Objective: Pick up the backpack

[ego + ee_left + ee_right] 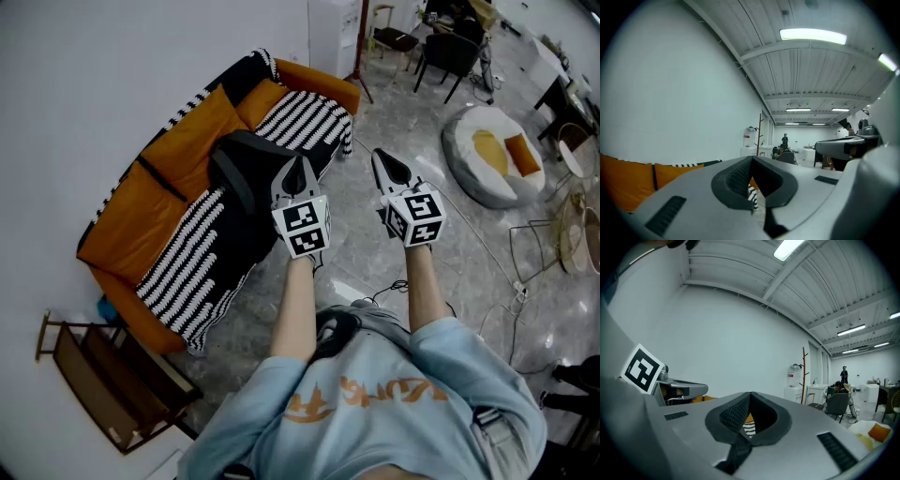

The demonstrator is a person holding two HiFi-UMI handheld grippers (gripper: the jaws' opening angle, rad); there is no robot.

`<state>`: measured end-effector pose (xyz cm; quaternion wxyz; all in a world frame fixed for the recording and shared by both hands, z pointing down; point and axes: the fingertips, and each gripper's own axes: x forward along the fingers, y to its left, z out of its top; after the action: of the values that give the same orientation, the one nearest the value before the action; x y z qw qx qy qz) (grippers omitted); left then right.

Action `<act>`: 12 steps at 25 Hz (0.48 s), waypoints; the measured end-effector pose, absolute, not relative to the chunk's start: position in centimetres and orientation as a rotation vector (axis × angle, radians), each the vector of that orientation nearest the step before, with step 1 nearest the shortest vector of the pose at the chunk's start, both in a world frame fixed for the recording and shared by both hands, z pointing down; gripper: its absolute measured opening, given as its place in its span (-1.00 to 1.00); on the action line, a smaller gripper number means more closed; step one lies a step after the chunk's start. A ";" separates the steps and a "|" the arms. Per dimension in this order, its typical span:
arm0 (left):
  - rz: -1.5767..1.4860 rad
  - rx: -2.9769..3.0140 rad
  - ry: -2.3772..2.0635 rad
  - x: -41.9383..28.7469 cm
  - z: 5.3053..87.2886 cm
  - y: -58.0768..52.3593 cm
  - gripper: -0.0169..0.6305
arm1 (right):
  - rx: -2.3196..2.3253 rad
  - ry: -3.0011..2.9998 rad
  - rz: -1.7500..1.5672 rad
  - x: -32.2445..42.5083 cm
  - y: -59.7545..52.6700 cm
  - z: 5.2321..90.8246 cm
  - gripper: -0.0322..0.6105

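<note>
A black backpack (239, 169) lies on the orange sofa (155, 220), on its black-and-white striped cover. My left gripper (298, 172) is held out level beside the backpack's right edge, shut, with nothing between its jaws. My right gripper (389, 169) hangs over the floor to the right of the sofa, also shut and empty. In the left gripper view the closed jaws (752, 180) point past the orange cushions (628, 180) toward the far room. The right gripper view shows closed jaws (747, 420) and the left gripper (670, 387) at the left; the backpack is hidden there.
A dark wooden rack (103, 375) stands by the sofa's near end. A grey round floor cushion (492, 155) lies at the right, with cables (487, 258) on the marble floor. Chairs (448, 52) and a coat stand (804, 376) are farther off; a person stands in the distance (785, 139).
</note>
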<state>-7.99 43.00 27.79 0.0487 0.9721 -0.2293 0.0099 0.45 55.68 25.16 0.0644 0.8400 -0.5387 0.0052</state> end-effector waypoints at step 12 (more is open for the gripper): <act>0.031 2.934 -0.665 -7.7 28.7 41.8 -0.91 | 2.598 -1.547 0.018 1.0 55.9 25.9 -0.90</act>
<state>-7.68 41.83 28.73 0.0665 0.9730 -0.2206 0.0104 0.99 55.85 25.88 0.0589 0.8576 -0.5108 0.0060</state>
